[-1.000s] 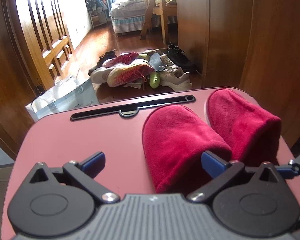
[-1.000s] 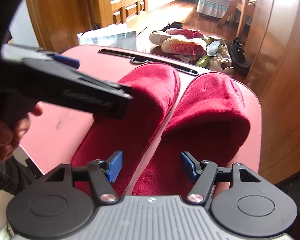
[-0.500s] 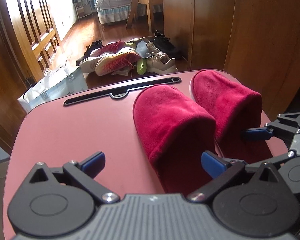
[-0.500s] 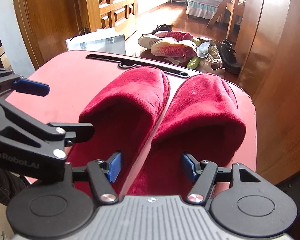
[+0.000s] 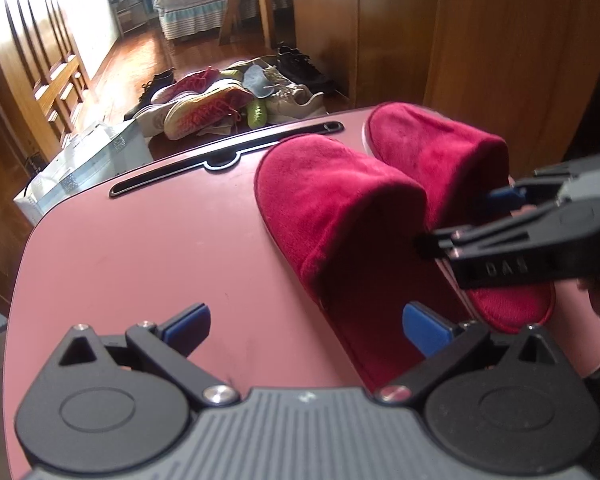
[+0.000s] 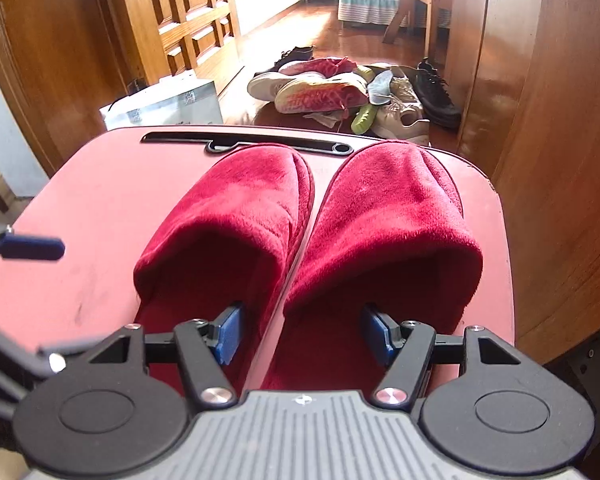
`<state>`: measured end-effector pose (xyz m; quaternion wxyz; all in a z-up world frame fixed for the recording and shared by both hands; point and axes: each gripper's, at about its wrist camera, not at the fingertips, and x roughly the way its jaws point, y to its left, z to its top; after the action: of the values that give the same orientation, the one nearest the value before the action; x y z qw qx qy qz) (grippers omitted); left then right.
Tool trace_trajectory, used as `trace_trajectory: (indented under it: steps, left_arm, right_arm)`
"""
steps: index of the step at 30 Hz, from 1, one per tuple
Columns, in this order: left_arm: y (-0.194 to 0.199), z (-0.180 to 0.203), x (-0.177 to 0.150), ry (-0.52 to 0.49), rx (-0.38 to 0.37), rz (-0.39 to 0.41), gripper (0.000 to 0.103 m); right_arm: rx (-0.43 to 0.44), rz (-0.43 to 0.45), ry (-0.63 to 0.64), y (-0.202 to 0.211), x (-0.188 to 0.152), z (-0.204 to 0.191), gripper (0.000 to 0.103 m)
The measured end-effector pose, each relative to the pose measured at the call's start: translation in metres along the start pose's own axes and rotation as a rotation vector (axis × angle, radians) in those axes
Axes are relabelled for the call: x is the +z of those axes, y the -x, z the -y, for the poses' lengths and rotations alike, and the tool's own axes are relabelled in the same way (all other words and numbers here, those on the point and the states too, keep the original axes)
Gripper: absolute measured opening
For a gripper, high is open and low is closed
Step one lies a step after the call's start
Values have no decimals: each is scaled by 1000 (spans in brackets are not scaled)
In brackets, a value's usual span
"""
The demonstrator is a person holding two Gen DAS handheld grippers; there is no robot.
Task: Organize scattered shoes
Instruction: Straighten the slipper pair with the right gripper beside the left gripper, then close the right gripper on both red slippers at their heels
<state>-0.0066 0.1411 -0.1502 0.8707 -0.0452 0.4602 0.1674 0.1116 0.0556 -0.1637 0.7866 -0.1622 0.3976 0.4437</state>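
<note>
In the left wrist view we note the right hand-held gripper now reaching in from the right edge over the slippers; a second ago only its tip showed. In the right wrist view, the left hand-held gripper has retreated to the left edge.

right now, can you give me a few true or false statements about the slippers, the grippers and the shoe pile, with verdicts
1. Two red slippers sit side by side on the red table. True.
2. The slippers' toes point toward the camera. False: the toes point away, toward the slot at the table's far edge, with the open heels nearest.
3. The right gripper has one fingertip in each slipper's opening. True.
4. The left gripper is clamped on a sneaker. False: its jaws stand open with nothing between them.
5. The shoe pile lies on the floor beyond the table. True.
6. The pile is all black shoes. False: pink, white and green ones are there too.
</note>
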Motion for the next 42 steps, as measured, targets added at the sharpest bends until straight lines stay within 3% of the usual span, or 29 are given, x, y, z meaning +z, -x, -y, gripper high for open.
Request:
trace_trajectory:
  steps: [15,21,28,38,42]
  left_arm:
    - [-14,17,2,-24,-11,-32,103]
    - [-14,21,2,-38,-8,-37,103]
    - [-17,17,2,-8,-13,-54,103]
    - [-20,21,4,-2,-28,-62,103]
    - [-20,24,5,-10,-38,-64,103]
  right_arm:
    - [-18,45,-82,-5,3,3,64]
    - [15,72,-159,-7,8,6,65]
    - [3,102,-81,-11,10,-9,65]
    - [-48,138,-111,-14,9,-6,65]
    - [-64,152,-51,-19,8,-12,65]
